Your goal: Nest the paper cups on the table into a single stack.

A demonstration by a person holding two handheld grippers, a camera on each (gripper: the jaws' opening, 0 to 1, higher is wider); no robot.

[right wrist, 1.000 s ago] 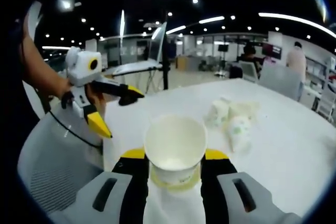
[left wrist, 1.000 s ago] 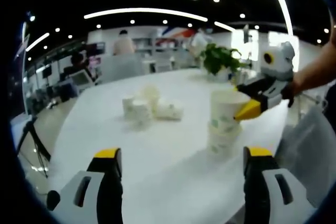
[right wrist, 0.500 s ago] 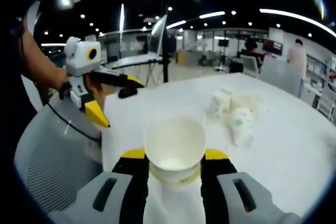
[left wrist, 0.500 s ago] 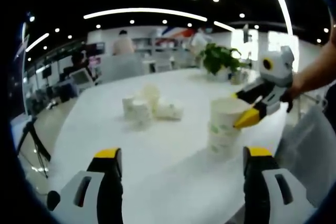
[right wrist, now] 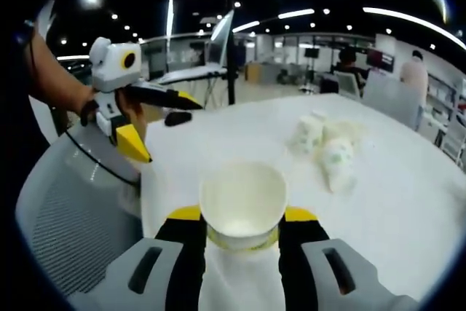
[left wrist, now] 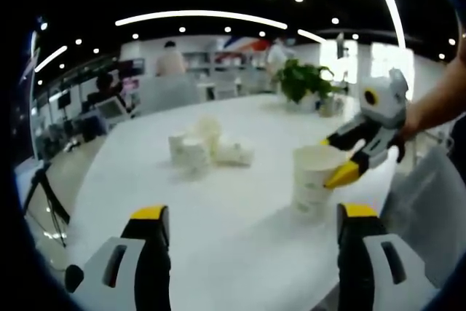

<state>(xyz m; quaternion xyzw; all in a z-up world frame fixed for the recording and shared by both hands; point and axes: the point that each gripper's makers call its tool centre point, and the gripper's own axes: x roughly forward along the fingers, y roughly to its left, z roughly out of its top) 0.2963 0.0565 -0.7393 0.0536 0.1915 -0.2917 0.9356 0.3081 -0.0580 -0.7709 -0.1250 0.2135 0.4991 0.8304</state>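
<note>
Lowered since the earlier frame, the white paper cup (right wrist: pixel 242 205) sits clamped in the right gripper (right wrist: pixel 242 232) at lower centre, nested on the short white cup stack (left wrist: pixel 312 193); it should be pressed straight down and released, while the left gripper (left wrist: pixel 247 213) stands wide and empty.

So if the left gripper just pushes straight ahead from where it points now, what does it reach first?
Probably the loose cluster of paper cups lying mid-table. The left gripper is open over bare white table, and nothing lies between. The cup stack held by the right gripper sits off to the right of that line, though depth is uncertain.

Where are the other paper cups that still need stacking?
The loose paper cups lie in a little heap mid-table in the left gripper view, left of the stack that the right gripper holds, and before the potted plant.
</note>
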